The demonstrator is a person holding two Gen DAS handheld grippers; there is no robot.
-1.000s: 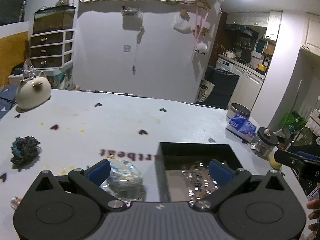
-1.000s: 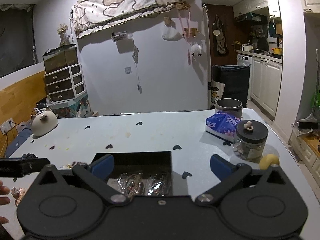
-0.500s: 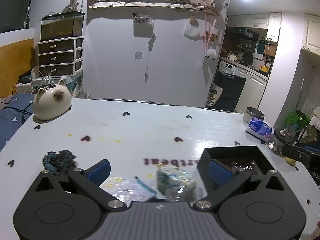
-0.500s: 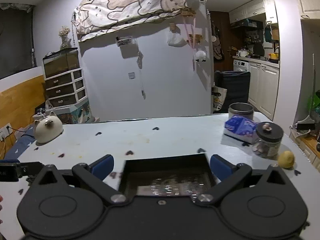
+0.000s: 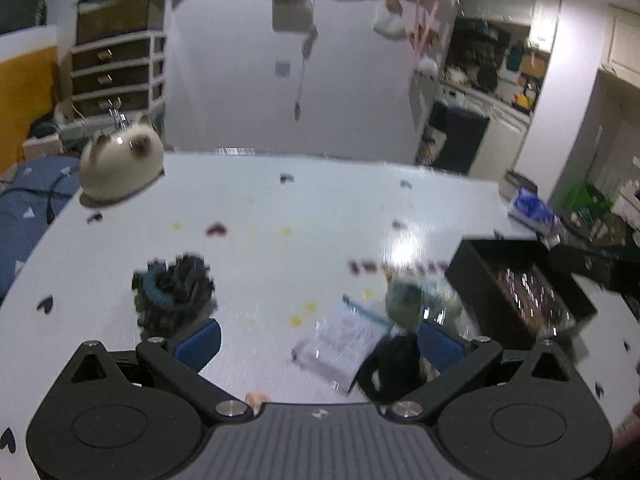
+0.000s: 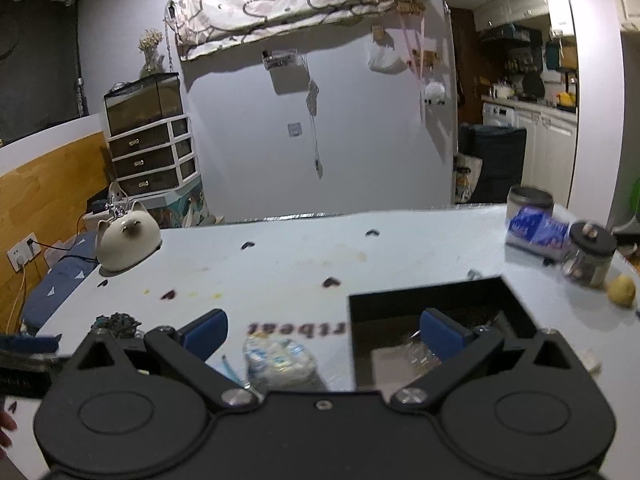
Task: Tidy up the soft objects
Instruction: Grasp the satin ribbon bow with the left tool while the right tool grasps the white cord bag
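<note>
A dark fuzzy scrunchie [image 5: 174, 288] lies on the white table just ahead of my left gripper's left finger. My left gripper [image 5: 318, 344] is open and holds nothing. Between its fingers lie a flat white packet [image 5: 344, 338] and a black soft item [image 5: 394, 364]. A clear bagged bundle [image 5: 420, 296] sits beyond the right finger. The black box [image 5: 472, 268] with clear bagged items inside stands to the right. My right gripper [image 6: 323, 334] hangs open and empty above the bagged bundle [image 6: 278, 360] and the box's [image 6: 432, 300] left part. The scrunchie [image 6: 116, 322] shows at its left.
A cat-shaped ceramic piece [image 5: 120, 160] stands at the far left of the table. At the right edge are a tissue pack [image 6: 536, 230], a metal can [image 6: 530, 198], a lidded glass jar [image 6: 590, 254] and a lemon [image 6: 622, 290]. The view is motion-blurred.
Both grippers have swung left. The box has slid from the middle to the right of both views, and the scrunchie now lies close to my left gripper's left finger.
</note>
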